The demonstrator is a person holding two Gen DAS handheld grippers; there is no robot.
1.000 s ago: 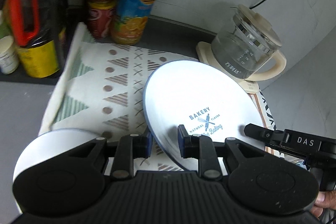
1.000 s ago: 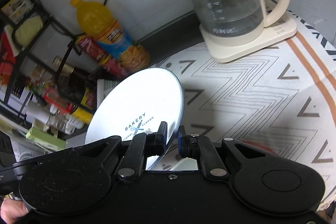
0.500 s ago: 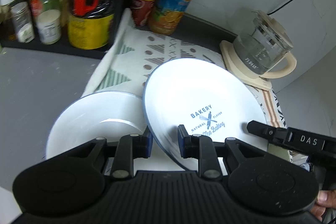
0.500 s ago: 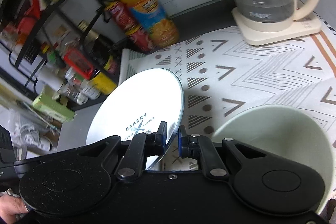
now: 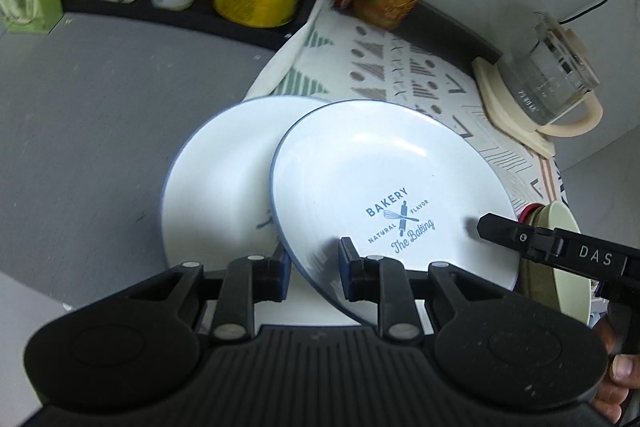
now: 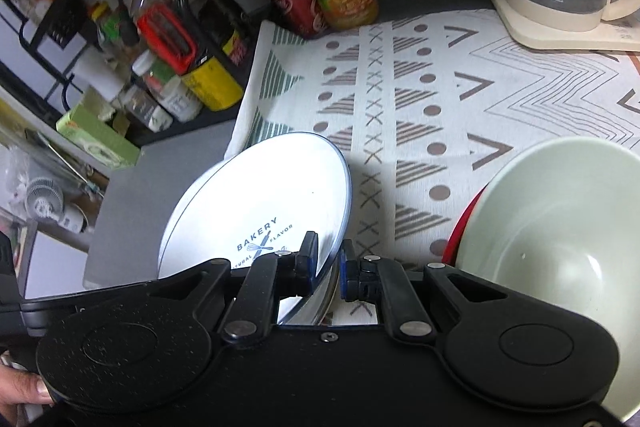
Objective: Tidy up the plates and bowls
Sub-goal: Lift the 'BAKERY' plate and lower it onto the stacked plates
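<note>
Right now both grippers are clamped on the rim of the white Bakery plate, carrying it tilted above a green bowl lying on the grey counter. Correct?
Not quite. Both the left gripper and the right gripper do clamp the Bakery plate, but the left wrist view shows a second white plate under it, not a bowl. The green bowl sits apart on the patterned cloth.

BAKERY plate (image 5: 380, 187) now carried over second white plate (image 5: 216, 187); green bowl (image 6: 560, 227) fully in view now.
</note>
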